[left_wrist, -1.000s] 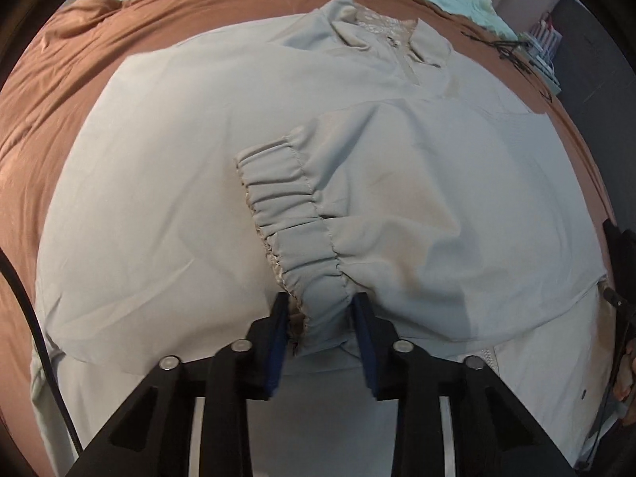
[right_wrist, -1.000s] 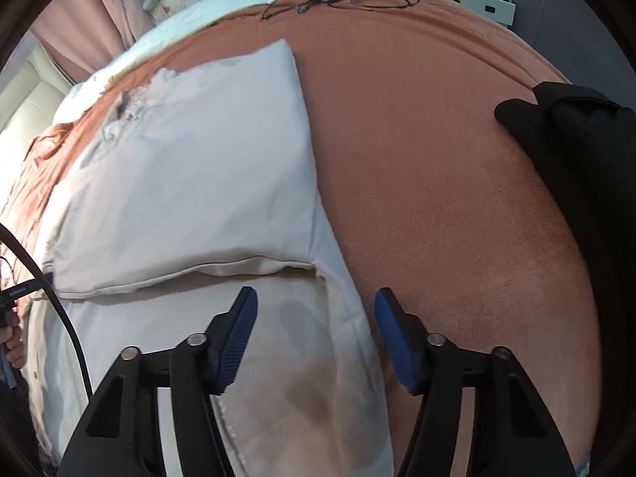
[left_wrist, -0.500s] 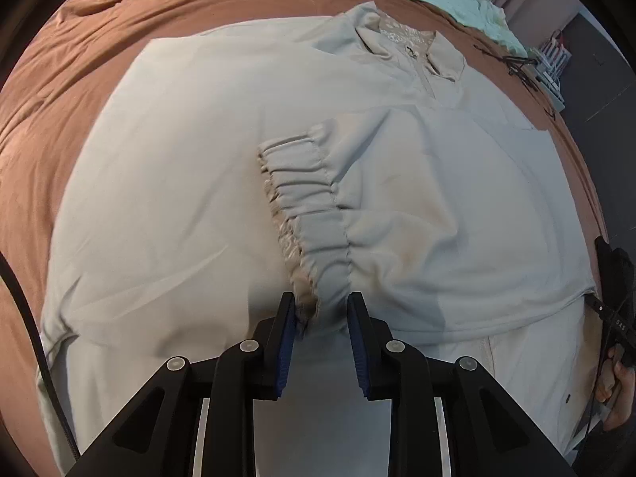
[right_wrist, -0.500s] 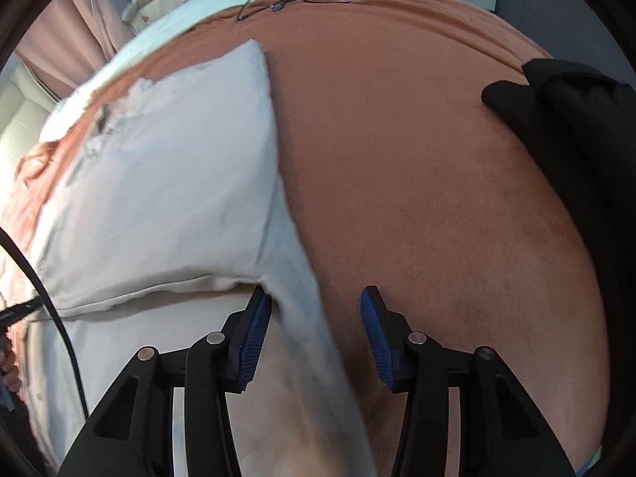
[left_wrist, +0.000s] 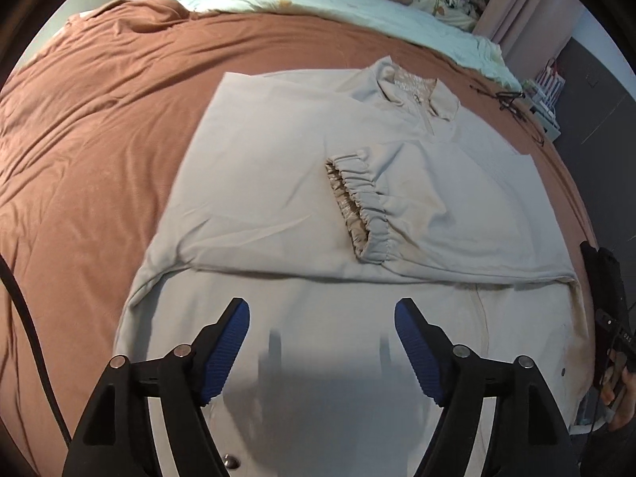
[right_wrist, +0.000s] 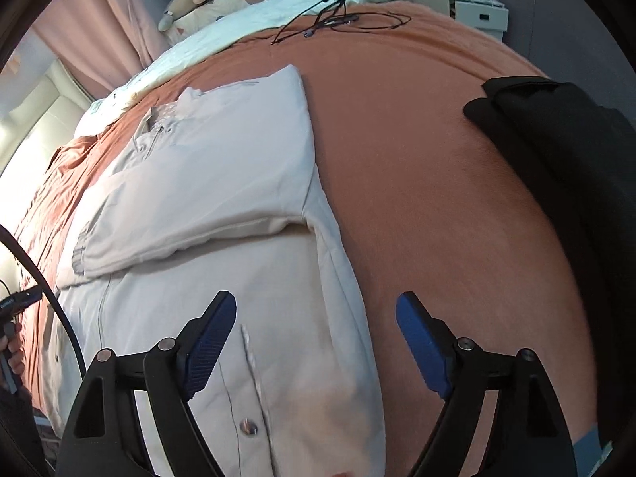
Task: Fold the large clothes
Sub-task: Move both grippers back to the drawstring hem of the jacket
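Note:
A large beige jacket (left_wrist: 278, 167) lies flat on the brown bedspread (left_wrist: 87, 167), collar at the far end. Both sleeves are folded across its chest; the top sleeve's elastic cuff (left_wrist: 357, 206) rests near the middle. My left gripper (left_wrist: 322, 318) hovers above the jacket's lower half, its jaws opening with nothing between them. In the right wrist view the same jacket (right_wrist: 222, 183) fills the left half. My right gripper (right_wrist: 316, 314) hangs over the jacket's right edge and the bedspread (right_wrist: 437, 183), its jaws opening, nothing between them.
A black garment (right_wrist: 564, 151) lies on the bed at the right. Black cables (right_wrist: 338, 24) sit near the far edge beside a pale green quilt (left_wrist: 318, 4). White drawers (right_wrist: 473, 12) stand beyond the bed. A hand holding the other gripper (left_wrist: 616, 357) shows at the right.
The left gripper let go of the sleeve cuff, spread wide and pulled back and up. The right gripper narrowed, then spread wide and also drew back from the jacket's side.

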A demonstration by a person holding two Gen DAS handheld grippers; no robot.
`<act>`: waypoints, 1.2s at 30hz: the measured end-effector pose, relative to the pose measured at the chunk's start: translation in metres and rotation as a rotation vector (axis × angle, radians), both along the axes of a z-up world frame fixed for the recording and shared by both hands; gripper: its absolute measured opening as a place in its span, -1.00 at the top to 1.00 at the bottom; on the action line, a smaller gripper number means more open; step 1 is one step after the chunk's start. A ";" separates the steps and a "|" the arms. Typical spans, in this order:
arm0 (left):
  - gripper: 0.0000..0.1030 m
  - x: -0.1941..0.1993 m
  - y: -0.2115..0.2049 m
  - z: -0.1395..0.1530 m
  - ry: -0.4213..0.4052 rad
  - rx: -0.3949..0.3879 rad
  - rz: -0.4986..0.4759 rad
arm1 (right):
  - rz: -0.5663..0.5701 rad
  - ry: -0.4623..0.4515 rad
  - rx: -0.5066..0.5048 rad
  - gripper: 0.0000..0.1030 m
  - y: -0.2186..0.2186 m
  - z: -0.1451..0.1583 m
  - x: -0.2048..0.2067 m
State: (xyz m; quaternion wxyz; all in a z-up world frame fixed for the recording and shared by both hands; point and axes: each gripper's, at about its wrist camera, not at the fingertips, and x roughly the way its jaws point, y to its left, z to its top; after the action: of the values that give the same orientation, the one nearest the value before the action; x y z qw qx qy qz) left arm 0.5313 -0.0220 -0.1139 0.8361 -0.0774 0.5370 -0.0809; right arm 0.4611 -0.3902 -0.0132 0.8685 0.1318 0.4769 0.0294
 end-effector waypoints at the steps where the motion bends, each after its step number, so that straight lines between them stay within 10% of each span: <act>1: -0.55 -0.008 0.004 0.002 -0.010 -0.006 0.004 | 0.000 0.002 -0.003 -0.64 0.001 0.001 -0.005; 17: -0.66 -0.126 0.038 0.025 -0.224 0.075 0.066 | 0.021 -0.148 -0.050 -0.78 0.009 0.026 -0.116; 36: -1.00 -0.241 0.079 0.020 -0.229 0.037 0.089 | 0.013 -0.193 -0.025 -1.00 0.001 0.026 -0.226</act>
State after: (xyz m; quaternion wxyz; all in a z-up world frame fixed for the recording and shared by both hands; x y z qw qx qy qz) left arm 0.2906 0.0567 -0.0938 0.8960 -0.0758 0.4355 -0.0421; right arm 0.2346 -0.3897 0.0132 0.9119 0.1144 0.3921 0.0415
